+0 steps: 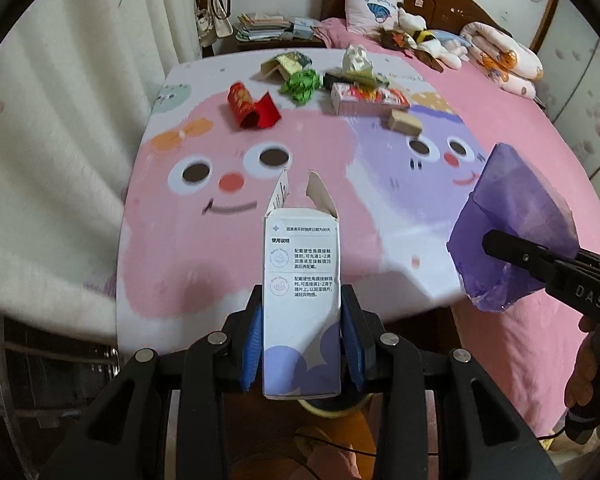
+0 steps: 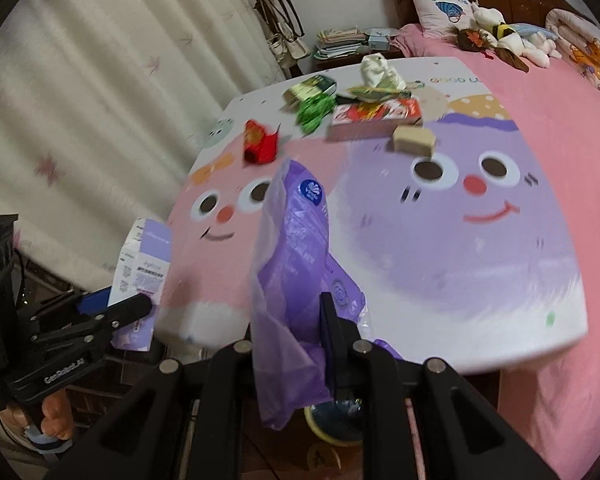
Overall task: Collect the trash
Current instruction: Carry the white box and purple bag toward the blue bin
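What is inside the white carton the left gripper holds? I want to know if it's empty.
The white carton has its top flaps open, but the view looks along its printed side, so its inside is hidden.

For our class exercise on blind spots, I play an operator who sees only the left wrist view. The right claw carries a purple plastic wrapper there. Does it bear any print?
Observer: Yes. In the right wrist view, the purple plastic wrapper, clamped in the right claw, shows a round blue logo.
Operator: What is on the side of the white box in my left claw?
Observer: A pale purple panel near its open top.
Operator: Who holds my claw?
Observer: I see only a hand gripping under its handle.
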A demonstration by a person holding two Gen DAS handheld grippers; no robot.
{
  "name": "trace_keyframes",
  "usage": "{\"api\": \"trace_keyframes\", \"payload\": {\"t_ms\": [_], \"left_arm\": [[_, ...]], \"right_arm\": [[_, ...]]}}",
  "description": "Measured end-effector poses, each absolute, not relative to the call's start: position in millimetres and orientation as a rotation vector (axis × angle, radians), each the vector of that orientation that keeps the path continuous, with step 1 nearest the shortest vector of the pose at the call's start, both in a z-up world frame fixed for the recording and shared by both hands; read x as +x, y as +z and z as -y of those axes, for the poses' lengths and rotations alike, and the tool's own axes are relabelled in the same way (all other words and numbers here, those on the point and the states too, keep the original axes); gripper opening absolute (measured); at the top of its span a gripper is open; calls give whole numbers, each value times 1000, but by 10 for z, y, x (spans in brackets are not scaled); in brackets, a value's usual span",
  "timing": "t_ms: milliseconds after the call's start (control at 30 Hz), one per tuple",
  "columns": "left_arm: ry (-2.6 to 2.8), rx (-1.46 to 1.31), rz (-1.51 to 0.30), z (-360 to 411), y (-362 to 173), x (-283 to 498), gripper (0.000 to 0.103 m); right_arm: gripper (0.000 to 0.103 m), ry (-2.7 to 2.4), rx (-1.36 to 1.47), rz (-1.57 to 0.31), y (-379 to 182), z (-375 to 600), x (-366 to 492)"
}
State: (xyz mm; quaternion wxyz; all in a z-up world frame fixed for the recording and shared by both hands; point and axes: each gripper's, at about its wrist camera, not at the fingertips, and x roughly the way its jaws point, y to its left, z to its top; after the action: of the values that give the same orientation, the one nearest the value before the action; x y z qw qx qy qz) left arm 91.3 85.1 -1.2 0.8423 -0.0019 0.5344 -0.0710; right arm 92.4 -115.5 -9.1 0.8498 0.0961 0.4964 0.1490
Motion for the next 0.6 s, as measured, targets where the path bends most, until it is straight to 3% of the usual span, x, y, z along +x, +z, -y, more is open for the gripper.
{"api": "trace_keyframes", "payload": {"t_ms": [600], "left_arm": [[-230,-31,-1326,-686,-1081,0,34]], "right_arm": [[16,221,290,-1308,-1217,1077,-101]]}}
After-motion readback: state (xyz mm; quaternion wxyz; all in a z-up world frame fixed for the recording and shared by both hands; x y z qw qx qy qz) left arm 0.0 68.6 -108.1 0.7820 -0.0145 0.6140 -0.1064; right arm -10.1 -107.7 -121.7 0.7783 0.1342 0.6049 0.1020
